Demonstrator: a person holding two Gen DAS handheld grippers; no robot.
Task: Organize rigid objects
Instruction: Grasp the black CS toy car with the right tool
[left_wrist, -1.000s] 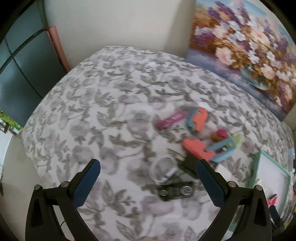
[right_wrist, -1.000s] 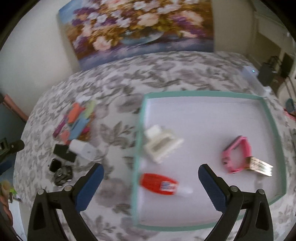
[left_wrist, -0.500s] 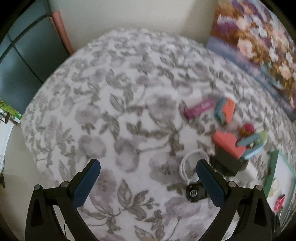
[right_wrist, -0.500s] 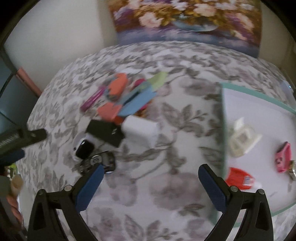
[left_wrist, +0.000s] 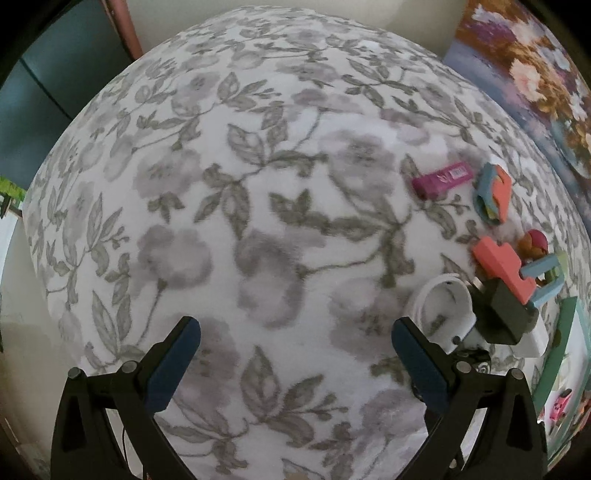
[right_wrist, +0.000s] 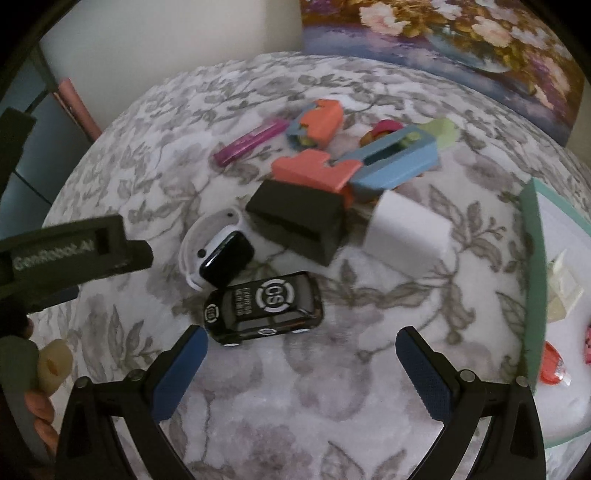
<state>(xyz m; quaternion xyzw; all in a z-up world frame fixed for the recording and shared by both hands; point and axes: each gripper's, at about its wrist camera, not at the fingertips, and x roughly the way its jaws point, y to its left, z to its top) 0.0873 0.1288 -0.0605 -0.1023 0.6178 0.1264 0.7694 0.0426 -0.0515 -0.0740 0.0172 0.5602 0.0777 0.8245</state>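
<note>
A heap of small objects lies on the floral cloth. In the right wrist view a black toy car (right_wrist: 264, 308) sits just beyond my open, empty right gripper (right_wrist: 301, 350). Behind it are a smartwatch with a white strap (right_wrist: 221, 256), a black block (right_wrist: 297, 221), a white block (right_wrist: 406, 232), coral pieces (right_wrist: 314, 171), a blue piece (right_wrist: 397, 160) and a magenta stick (right_wrist: 251, 142). My left gripper (left_wrist: 295, 347) is open and empty over bare cloth, left of the watch strap (left_wrist: 441, 306) and the heap (left_wrist: 506, 266).
A teal-rimmed white tray (right_wrist: 535, 266) stands at the right, holding a cream clip (right_wrist: 563, 288) and a red glue bottle (right_wrist: 552, 367). A flower painting (right_wrist: 461, 40) leans on the wall behind. The left gripper's body (right_wrist: 66, 254) shows at the left of the right wrist view.
My right gripper swung left from over the tray to the heap and closed in on the toy car. My left gripper shifted left and lower, so the heap now lies at its right edge.
</note>
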